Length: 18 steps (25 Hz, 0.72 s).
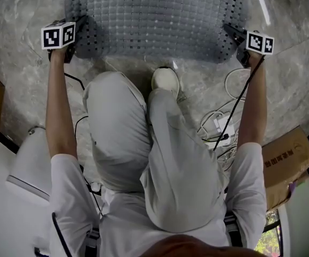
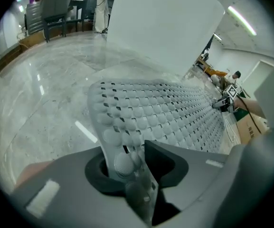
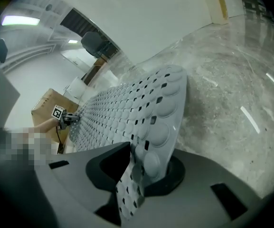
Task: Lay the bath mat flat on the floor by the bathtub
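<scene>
The grey perforated bath mat (image 1: 154,15) is spread on the marble floor in front of me, its near edge lifted a little at both ends. My left gripper (image 1: 76,28) is at the mat's near left corner and my right gripper (image 1: 232,33) at its near right corner. In the left gripper view the mat's (image 2: 165,113) edge runs between the jaws of the left gripper (image 2: 129,167), which stand apart and do not clamp it. In the right gripper view the mat (image 3: 127,108) likewise passes loosely through the parted jaws of the right gripper (image 3: 137,167).
My bent legs and a white shoe (image 1: 165,79) sit just behind the mat. White cables (image 1: 224,125) lie on the floor at the right, beside a cardboard box (image 1: 285,159). A white curved wall (image 2: 165,27) rises beyond the mat. A white fixture (image 1: 31,165) is at the lower left.
</scene>
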Each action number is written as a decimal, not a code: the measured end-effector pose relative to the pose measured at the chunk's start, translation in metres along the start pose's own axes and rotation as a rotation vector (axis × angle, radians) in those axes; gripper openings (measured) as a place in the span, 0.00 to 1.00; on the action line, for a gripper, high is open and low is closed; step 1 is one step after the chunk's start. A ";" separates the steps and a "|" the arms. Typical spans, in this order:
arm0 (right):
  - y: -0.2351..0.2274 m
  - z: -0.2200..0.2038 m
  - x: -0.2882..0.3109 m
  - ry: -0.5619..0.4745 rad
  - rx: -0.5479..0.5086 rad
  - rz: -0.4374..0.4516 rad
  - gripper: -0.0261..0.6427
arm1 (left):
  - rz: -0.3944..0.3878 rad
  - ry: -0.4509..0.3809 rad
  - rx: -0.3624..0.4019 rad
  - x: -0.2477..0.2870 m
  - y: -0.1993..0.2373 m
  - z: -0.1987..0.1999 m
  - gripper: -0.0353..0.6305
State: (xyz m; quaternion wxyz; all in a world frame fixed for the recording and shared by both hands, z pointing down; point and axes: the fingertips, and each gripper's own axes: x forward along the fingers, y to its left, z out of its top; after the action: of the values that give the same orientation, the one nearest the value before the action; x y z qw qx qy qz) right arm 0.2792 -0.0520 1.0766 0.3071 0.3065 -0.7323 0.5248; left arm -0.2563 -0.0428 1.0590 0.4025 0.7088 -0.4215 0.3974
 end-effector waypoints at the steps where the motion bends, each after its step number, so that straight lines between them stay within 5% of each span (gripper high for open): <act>1: -0.001 -0.001 -0.001 0.008 -0.003 0.003 0.18 | -0.010 0.000 -0.015 -0.001 0.002 -0.001 0.23; 10: -0.007 -0.009 -0.010 0.075 -0.009 0.025 0.21 | -0.028 0.062 0.016 -0.011 0.021 -0.012 0.29; 18: -0.034 -0.018 -0.032 0.115 0.001 -0.065 0.25 | -0.061 0.058 0.014 -0.016 0.023 -0.014 0.31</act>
State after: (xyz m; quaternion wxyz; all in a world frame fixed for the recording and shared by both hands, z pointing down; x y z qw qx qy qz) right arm 0.3275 -0.0395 1.0760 0.3652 0.2998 -0.7028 0.5318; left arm -0.2854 -0.0329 1.0547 0.4215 0.7122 -0.3854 0.4081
